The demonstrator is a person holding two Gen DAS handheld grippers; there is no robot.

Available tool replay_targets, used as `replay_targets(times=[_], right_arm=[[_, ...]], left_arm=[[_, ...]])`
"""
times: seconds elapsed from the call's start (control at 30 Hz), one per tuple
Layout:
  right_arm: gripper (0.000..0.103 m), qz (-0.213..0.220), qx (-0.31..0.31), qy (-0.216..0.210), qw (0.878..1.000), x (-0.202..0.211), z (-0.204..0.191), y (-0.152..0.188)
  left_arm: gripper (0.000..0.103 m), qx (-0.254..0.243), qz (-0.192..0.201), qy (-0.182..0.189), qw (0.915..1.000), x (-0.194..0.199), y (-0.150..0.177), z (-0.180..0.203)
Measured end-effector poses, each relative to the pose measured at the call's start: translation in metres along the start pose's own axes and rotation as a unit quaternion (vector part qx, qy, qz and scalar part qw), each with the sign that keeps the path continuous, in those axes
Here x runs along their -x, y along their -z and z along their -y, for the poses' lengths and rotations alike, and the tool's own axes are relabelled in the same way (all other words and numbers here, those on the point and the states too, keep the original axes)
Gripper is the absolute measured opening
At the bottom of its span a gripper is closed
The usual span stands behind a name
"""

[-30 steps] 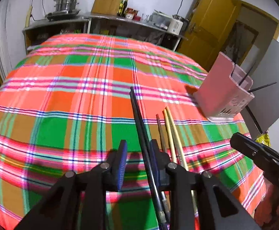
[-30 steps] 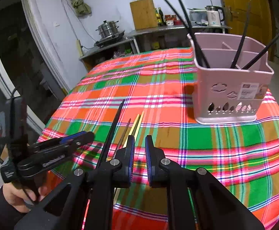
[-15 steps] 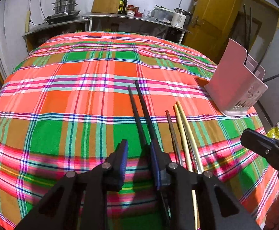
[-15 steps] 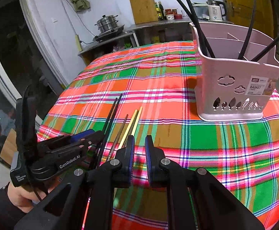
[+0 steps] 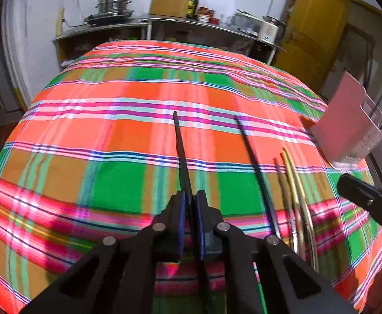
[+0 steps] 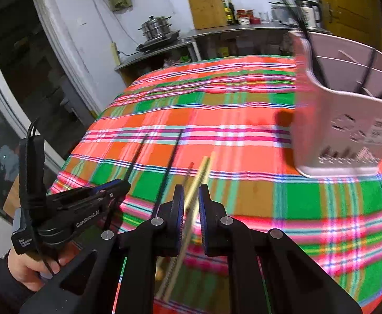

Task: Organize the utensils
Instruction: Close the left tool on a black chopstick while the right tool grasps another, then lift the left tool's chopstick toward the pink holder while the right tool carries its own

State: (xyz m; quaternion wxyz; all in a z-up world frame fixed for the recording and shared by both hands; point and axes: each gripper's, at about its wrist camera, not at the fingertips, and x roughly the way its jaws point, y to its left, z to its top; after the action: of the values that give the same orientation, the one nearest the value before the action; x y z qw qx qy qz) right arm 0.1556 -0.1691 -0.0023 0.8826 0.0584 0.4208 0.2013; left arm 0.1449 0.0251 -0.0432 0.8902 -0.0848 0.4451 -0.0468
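My left gripper (image 5: 189, 204) is closing its blue pads on a black chopstick (image 5: 181, 154), which juts forward over the plaid cloth. From the right wrist, the left gripper (image 6: 117, 185) shows with that chopstick (image 6: 136, 157) sticking out of it. A second black chopstick (image 5: 256, 172) lies on the cloth, then a brown one (image 5: 282, 188) and two yellow ones (image 5: 298, 188). My right gripper (image 6: 191, 201) hovers over the yellow chopsticks (image 6: 202, 167), its jaws down to a narrow slit with nothing clamped. The pink basket (image 6: 343, 130) holds black chopsticks.
The plaid tablecloth (image 5: 112, 136) falls away at the table's near and left edges. A counter (image 5: 164, 23) behind carries a steel pot (image 5: 112, 2), a cutting board and bottles. A yellow door (image 5: 311, 26) stands at the right. A hand (image 6: 28, 272) holds the left gripper.
The left jaws closed on one black chopstick and drew it left, away from its twin. The right gripper moved forward and down over the yellow chopsticks, nearer the basket.
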Motion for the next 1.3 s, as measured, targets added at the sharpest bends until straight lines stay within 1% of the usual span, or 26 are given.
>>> replay_targets(times=[0.17,0.4,0.53,0.63,0.87,0.9,0.93,1.1,1.3], right_arm=[[0.011,-0.020,0.010,-0.009,1.000,-0.029,-0.013,-0.007],[0.011,-0.045,0.013,-0.002,0.999,-0.066,-0.021,-0.020],[0.011,-0.054,0.018,0.008,0.998,-0.082,-0.025,-0.026],[0.011,-0.066,0.017,0.018,0.998,-0.093,-0.023,-0.027],[0.011,-0.067,0.029,0.035,0.997,-0.100,-0.030,-0.031],[0.008,-0.067,0.032,0.038,0.997,-0.101,-0.031,-0.031],[0.008,-0.067,0.031,0.037,0.997,-0.102,-0.032,-0.032],[0.006,-0.068,0.021,0.018,0.997,-0.099,-0.033,-0.035],[0.006,-0.042,0.019,0.000,0.999,-0.075,-0.038,-0.044]], left_arm=[[0.011,0.012,-0.004,0.002,0.9999,-0.002,-0.007,-0.012],[0.011,0.033,-0.014,0.025,0.9991,-0.011,-0.023,-0.021],[0.012,0.029,-0.018,0.032,0.9989,-0.017,-0.030,-0.021],[0.013,0.016,-0.018,0.032,0.9992,-0.019,-0.031,-0.018],[0.013,-0.002,-0.023,0.024,0.9994,-0.024,-0.038,-0.017],[0.009,-0.003,-0.024,0.024,0.9994,-0.024,-0.039,-0.018],[0.008,-0.002,-0.025,0.023,0.9994,-0.025,-0.040,-0.018],[0.006,0.005,-0.023,0.026,0.9994,-0.022,-0.043,-0.020],[0.006,0.007,0.001,0.036,0.9993,0.002,-0.051,-0.020]])
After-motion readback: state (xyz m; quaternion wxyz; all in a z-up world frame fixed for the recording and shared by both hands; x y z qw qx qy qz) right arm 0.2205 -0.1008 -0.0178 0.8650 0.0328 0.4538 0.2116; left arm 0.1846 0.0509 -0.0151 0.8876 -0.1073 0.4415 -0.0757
